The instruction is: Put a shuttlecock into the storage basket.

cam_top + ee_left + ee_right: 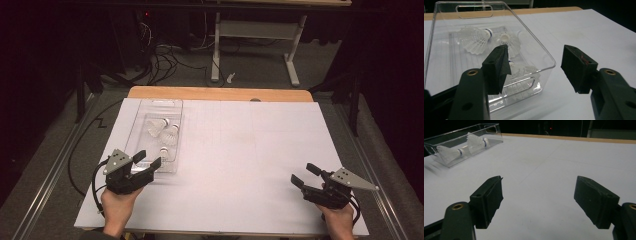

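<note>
High view looks forward and down over the table [240, 150]. Left gripper view sits close at the clear bin [544, 53]; right gripper view sees that bin far off.

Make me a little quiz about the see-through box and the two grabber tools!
1. How many shuttlecocks lie in the clear box?
2. True or false: the left gripper is squeezing a shuttlecock.
3. Which gripper is nearer the box: A the left, B the right gripper?

Key: 1. Three: one, a second, and a third at the near end. 2. False; its jaws stand open at the box's near end with nothing between the pads. 3. A.
</note>
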Available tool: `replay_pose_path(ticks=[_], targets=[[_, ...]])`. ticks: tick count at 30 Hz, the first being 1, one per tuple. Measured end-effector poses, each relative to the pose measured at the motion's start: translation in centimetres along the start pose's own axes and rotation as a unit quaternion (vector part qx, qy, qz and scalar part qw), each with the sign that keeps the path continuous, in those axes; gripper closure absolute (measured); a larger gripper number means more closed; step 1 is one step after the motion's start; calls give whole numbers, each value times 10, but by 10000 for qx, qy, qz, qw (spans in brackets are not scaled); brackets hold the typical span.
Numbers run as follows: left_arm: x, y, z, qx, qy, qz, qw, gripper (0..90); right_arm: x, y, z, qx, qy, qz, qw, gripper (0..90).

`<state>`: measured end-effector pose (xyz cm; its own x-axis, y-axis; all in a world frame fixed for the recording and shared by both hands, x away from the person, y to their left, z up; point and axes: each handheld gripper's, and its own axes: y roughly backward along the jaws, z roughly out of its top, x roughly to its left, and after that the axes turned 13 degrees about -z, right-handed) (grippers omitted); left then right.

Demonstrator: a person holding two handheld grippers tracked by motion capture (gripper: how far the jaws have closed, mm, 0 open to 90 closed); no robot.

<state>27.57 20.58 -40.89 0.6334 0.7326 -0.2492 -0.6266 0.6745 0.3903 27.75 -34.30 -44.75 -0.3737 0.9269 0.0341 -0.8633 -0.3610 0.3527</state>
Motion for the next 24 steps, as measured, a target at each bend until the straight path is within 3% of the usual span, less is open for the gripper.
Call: replay_pose_path(ticks=[24], targets=[[-3, -4, -8, 51, -30, -32, 10000, 386, 0, 0, 0, -5, 6, 1, 10000, 234]])
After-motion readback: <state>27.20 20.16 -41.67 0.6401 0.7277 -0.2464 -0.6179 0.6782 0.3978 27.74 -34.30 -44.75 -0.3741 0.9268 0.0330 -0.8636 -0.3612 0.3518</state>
